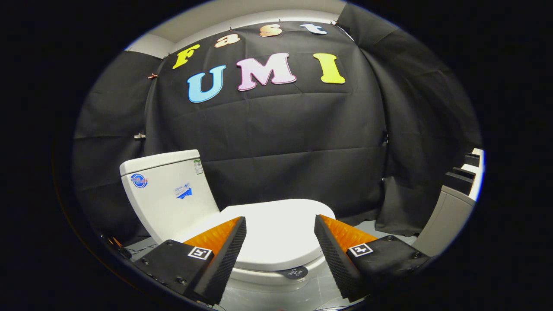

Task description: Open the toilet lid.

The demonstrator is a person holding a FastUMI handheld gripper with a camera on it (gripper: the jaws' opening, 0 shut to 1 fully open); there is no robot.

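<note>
A white toilet stands ahead with its lid [276,235] lying flat and closed over the bowl. Its tank [166,194] rises behind the lid, to the left, with stickers on the front. My gripper [280,242] hovers just above the lid's near part, open, with the lid showing in the wide gap between its orange-and-black fingers [224,250]. Nothing is held. A small dark round tag [296,272] sits at the lid's front rim.
Black cloth walls [293,142] close in behind and to both sides of the toilet. A grey and white cabinet-like unit [453,207] stands to the right. The grey floor [311,293] shows beneath the bowl, with cables [119,246] at the tank's left foot.
</note>
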